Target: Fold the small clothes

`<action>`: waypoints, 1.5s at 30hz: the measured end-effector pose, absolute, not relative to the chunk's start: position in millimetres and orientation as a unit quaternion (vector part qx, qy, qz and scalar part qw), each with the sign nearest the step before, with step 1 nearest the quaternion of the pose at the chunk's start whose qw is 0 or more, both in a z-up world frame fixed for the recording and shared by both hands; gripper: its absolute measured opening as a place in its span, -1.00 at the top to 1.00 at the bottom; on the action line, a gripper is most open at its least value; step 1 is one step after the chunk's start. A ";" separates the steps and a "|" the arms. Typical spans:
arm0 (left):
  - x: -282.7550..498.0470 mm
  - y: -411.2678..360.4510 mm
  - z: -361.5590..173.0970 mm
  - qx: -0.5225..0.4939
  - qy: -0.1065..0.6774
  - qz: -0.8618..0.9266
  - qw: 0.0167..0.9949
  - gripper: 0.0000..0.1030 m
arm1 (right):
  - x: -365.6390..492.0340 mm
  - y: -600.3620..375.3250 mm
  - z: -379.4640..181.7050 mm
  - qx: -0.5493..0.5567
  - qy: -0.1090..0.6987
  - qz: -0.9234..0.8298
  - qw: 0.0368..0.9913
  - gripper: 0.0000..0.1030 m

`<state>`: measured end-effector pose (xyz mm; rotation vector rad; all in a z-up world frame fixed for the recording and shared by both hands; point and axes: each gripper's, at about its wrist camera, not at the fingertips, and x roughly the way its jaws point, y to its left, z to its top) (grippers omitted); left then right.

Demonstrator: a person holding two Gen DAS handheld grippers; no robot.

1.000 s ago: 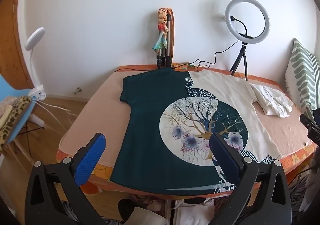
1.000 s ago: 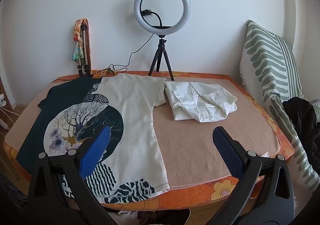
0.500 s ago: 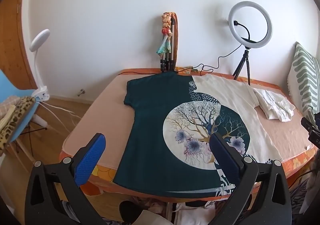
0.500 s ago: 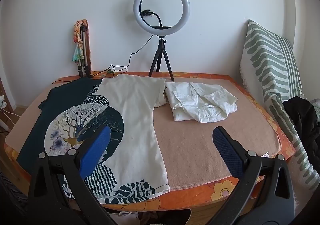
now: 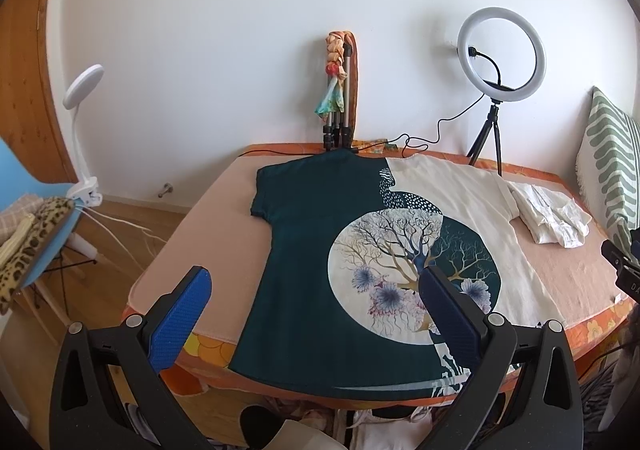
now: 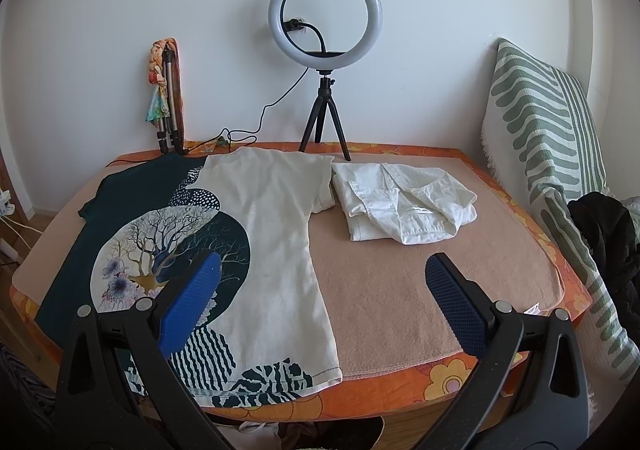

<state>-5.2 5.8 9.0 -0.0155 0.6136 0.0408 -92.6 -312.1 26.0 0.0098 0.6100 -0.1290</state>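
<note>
A T-shirt (image 5: 312, 246) (image 6: 276, 234), half dark green and half cream with a round tree print, lies flat and spread out on the pink-topped table (image 5: 216, 218) (image 6: 400, 290), hem toward me. A folded white shirt (image 5: 552, 216) (image 6: 404, 206) lies to its right. My left gripper (image 5: 314, 314) hovers open above the shirt's hem end, holding nothing. My right gripper (image 6: 322, 306) hangs open above the cream half's lower edge and the bare table, also holding nothing.
A ring light on a tripod (image 6: 325, 50) and a folded tripod with a scarf (image 6: 166, 90) stand at the back edge against the wall. A striped cushion (image 6: 552, 154) and dark clothing (image 6: 604, 242) lie right. A blue chair (image 5: 36, 250) and clip lamp (image 5: 82, 122) stand left.
The left wrist view has drifted slightly, so the shirt sits a little farther right and lower in frame. The right gripper has barely moved. Both grippers stay open.
</note>
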 end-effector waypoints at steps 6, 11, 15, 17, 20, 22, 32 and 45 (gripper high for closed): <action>-5.4 5.7 10.9 -0.009 0.300 0.020 0.954 -0.99 | -92.4 -311.7 26.9 0.005 0.301 -0.064 0.952 -1.00; -5.7 3.8 11.3 -0.006 0.298 0.021 0.954 -0.99 | -92.4 -307.9 27.5 0.006 0.301 -0.062 0.952 -1.00; -6.0 2.9 11.7 -0.007 0.298 0.020 0.954 -1.00 | -92.1 -308.9 26.9 0.006 0.301 -0.062 0.952 -1.00; -5.8 2.1 12.1 -0.008 0.298 0.019 0.954 -0.99 | -91.2 -309.3 26.8 0.007 0.301 -0.061 0.952 -1.00; -5.9 1.9 12.5 -0.007 0.298 0.018 0.954 -1.00 | -91.6 -305.4 26.0 0.006 0.300 -0.061 0.952 -1.00; -5.2 2.0 13.1 -0.008 0.298 0.018 0.954 -1.00 | -91.9 -305.2 26.3 0.009 0.301 -0.058 0.952 -1.00; -3.3 -1.4 13.3 -0.006 0.298 0.017 0.954 -1.00 | -90.8 -304.6 26.3 0.010 0.302 -0.057 0.952 -1.00; -2.8 -5.1 12.5 -0.007 0.298 0.015 0.954 -1.00 | -89.7 -304.1 26.3 0.010 0.302 -0.057 0.951 -1.00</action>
